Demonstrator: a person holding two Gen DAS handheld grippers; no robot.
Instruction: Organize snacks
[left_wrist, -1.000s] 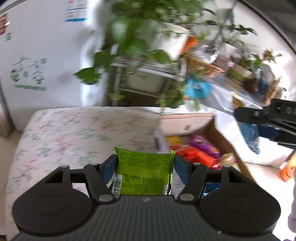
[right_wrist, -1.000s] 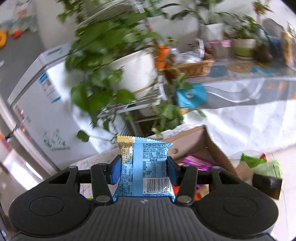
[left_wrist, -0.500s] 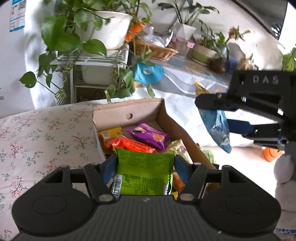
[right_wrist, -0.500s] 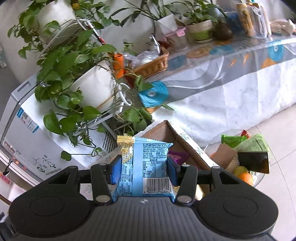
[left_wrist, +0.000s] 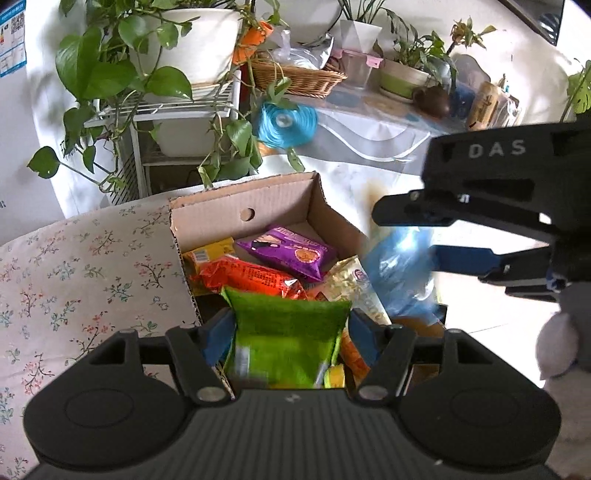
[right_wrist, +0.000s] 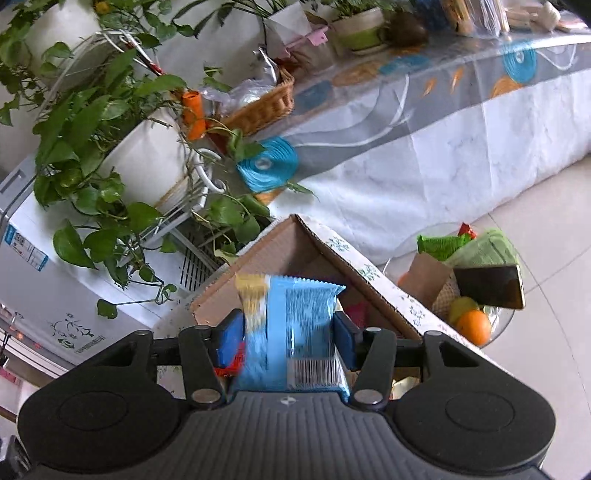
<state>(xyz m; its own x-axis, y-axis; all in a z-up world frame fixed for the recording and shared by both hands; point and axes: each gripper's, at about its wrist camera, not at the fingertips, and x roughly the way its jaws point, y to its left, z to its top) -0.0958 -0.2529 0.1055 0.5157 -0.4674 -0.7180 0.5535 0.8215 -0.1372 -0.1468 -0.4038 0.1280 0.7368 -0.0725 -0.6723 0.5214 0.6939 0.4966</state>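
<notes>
Left wrist view shows your left claw (left_wrist: 288, 328) with a green packet (left_wrist: 286, 339) between its blue pads. The jaws are opening, and the packet looks blurred and loose, with the left pad standing off its edge. It hangs over the near end of the open cardboard box (left_wrist: 258, 206). Just beyond the fingertips lie an orange packet (left_wrist: 247, 277), a purple packet (left_wrist: 291, 253), a yellow packet (left_wrist: 205, 254) and a pale packet (left_wrist: 356, 291), so the box floor ahead is mostly covered. The box's left wall stands just left of your left finger, with a flowered cloth (left_wrist: 81, 266) beyond it. To the right, your right claw (left_wrist: 417, 236) reaches in sideways with a blue packet (left_wrist: 400, 273) at the box's right edge.

From the right wrist view, your right claw (right_wrist: 290, 330) has the blue packet (right_wrist: 295, 332) between its pads, smeared by motion, while the jaws are opening. The packet sits over the box (right_wrist: 354, 269), whose right rim runs close beside the right finger. Past that rim stands a glass bowl (right_wrist: 502, 325) with an orange (right_wrist: 472, 326) and green packets (right_wrist: 439, 243). Open floor (right_wrist: 546, 206) lies further right.
</notes>
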